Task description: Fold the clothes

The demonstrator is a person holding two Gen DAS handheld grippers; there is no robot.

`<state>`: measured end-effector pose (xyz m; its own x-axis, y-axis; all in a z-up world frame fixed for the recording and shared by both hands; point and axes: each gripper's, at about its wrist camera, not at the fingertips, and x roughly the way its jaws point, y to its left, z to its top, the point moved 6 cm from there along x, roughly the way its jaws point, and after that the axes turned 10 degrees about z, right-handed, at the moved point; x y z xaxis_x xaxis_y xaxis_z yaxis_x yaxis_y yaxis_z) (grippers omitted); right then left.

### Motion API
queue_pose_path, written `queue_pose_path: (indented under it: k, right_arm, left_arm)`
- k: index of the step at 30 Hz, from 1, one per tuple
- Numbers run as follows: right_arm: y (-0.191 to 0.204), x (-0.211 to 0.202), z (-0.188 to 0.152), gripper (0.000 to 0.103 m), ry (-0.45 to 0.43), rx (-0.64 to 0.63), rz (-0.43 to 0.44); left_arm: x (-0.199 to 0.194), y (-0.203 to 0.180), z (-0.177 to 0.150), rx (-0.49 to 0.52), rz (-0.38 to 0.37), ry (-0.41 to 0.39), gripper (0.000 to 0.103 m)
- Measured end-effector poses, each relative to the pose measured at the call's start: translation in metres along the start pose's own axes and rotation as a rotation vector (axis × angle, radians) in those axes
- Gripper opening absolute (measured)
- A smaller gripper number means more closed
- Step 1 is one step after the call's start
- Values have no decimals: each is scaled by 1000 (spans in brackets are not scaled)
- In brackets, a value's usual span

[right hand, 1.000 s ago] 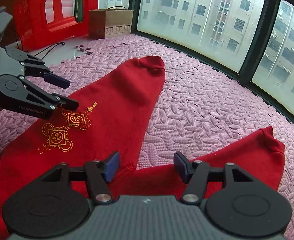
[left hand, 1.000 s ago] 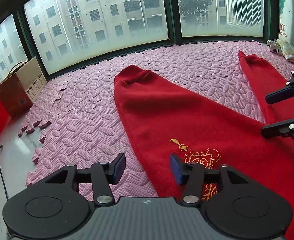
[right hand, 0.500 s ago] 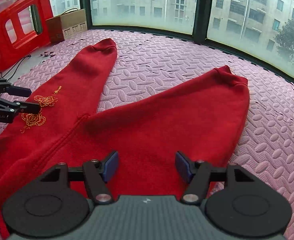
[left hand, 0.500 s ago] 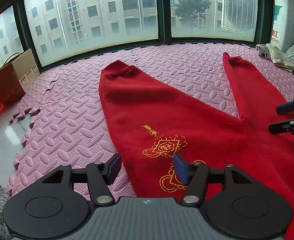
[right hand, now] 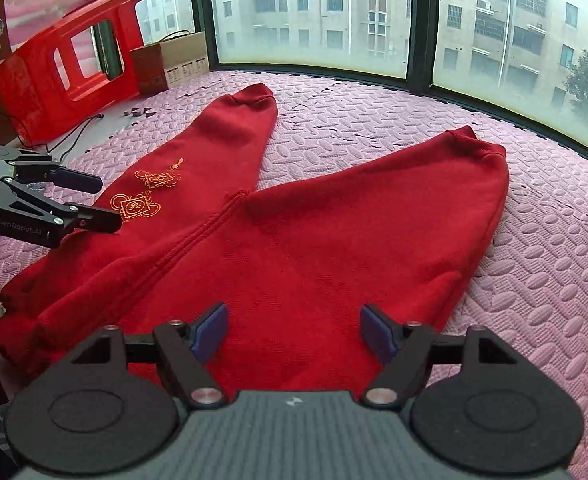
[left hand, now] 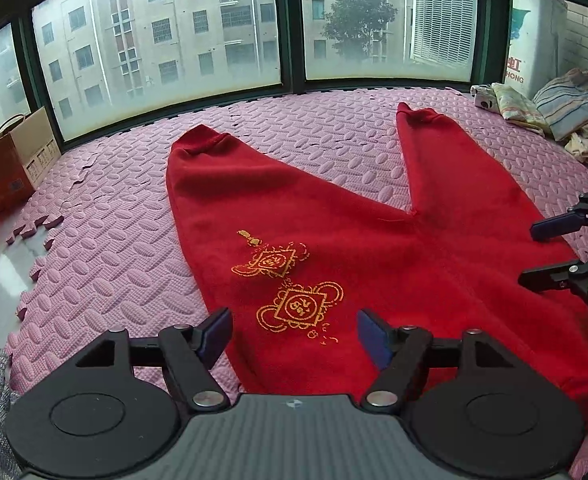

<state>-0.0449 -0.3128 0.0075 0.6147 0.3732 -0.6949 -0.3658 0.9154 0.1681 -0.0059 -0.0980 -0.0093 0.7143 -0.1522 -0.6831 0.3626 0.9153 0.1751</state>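
Note:
A pair of red trousers (left hand: 373, 256) lies flat on the pink foam mat, legs spread in a V toward the window, with gold embroidery (left hand: 290, 284) on the left leg. It also shows in the right wrist view (right hand: 313, 240). My left gripper (left hand: 294, 336) is open and empty, above the trousers' left edge near the embroidery. My right gripper (right hand: 294, 334) is open and empty, above the waist part of the right leg. Each gripper shows in the other's view: the right one (left hand: 541, 252), the left one (right hand: 102, 200).
The pink foam mat (left hand: 114, 248) covers the floor up to the windows. A cardboard box (left hand: 10, 164) stands at the far left, a red plastic chair (right hand: 66, 60) lies on its side beside it, and a pile of folded clothes (left hand: 541, 112) lies at the far right.
Both grippers have pulled back toward the waist end and risen, so more of the trousers shows. Both stay open and empty. The trousers have not moved.

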Motion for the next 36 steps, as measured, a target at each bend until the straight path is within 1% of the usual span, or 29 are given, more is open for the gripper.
queue_pose_path:
  k: [4,8,11,12,14,17,19,20,25,28,36]
  right_arm:
    - [-1,-2,-7,85,-14,5,-4]
    - [2,-8,-6,87,-14,16,-23]
    - [10,-11,0,88,-22,16,-29]
    - [11,-12,2,90,-25,18,-28]
    - [19,-12,5,100,-40,23,7]
    - [22,-5,-1,100,-13,11,8]
    - [23,1,-8,101,14,6,-2]
    - [23,1,-10,103,15,2,-3]
    - [26,3,-13,103,29,-24,-15]
    - [27,4,-13,103,36,-36,-24]
    - [24,5,-13,103,50,-28,-8]
  left_arm:
    - [-3,2,-9,-10,5,6,76]
    - [-8,7,-11,-28,18,8,76]
    - [-18,9,-5,-46,13,-14,76]
    - [-20,7,-3,-49,6,-22,77]
    - [-27,3,1,-53,-17,-39,79]
    - [-29,-6,0,-36,-39,-38,79]
    - [-28,-11,-5,-16,-33,-26,79]
    - [-27,-12,-7,-11,-30,-21,79]
    - [-27,-9,-20,-11,-25,2,79]
    - [-28,-6,-22,-16,-24,7,80]
    - [-32,1,-26,-28,-13,18,80]
